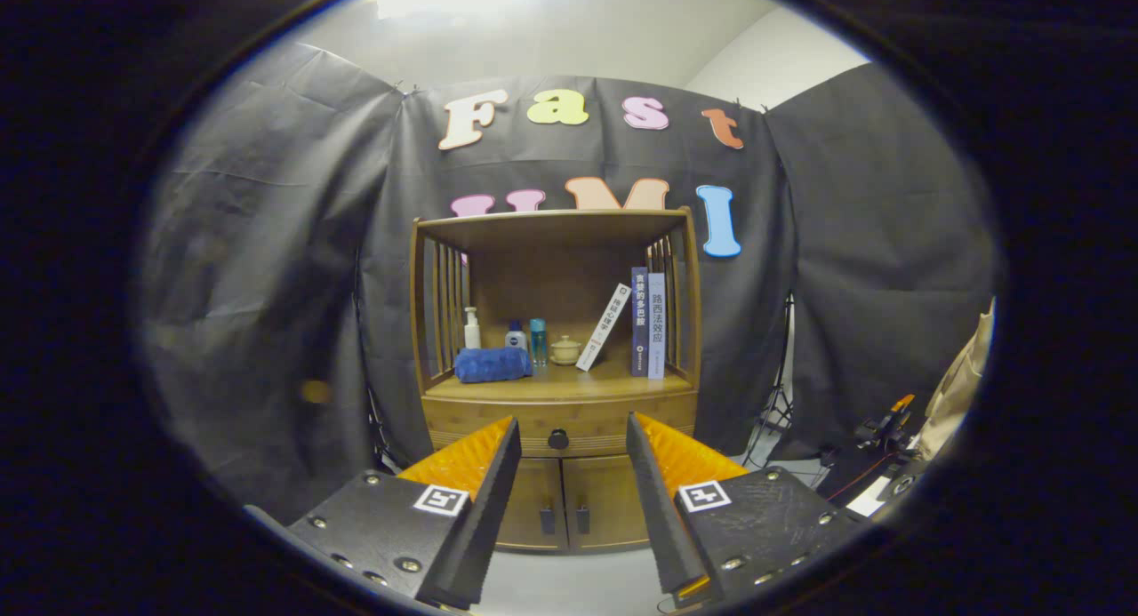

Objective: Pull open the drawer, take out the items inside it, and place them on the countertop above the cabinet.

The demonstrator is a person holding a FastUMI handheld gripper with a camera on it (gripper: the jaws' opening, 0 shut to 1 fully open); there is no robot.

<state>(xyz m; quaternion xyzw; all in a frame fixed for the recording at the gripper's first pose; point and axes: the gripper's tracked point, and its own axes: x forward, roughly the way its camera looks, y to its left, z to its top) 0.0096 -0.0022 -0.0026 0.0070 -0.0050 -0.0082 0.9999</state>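
Observation:
A wooden cabinet (558, 394) stands well beyond my fingers against the cloth wall. Its drawer (498, 423) is shut, with a dark round knob (557, 439) that lines up with the gap between my fingers. The countertop (613, 383) above the drawer sits under an open shelf frame. My gripper (572, 429) is open, nothing between the fingers, and far short of the knob. The drawer's contents are hidden.
On the countertop lie a folded blue towel (492, 364), a pump bottle (472, 329), two small bottles (526, 337), a small lidded pot (565, 350) and three books (647, 323). Two lower doors (569, 502) have small handles. Tripod legs (776, 412) and gear (880, 434) stand to the right.

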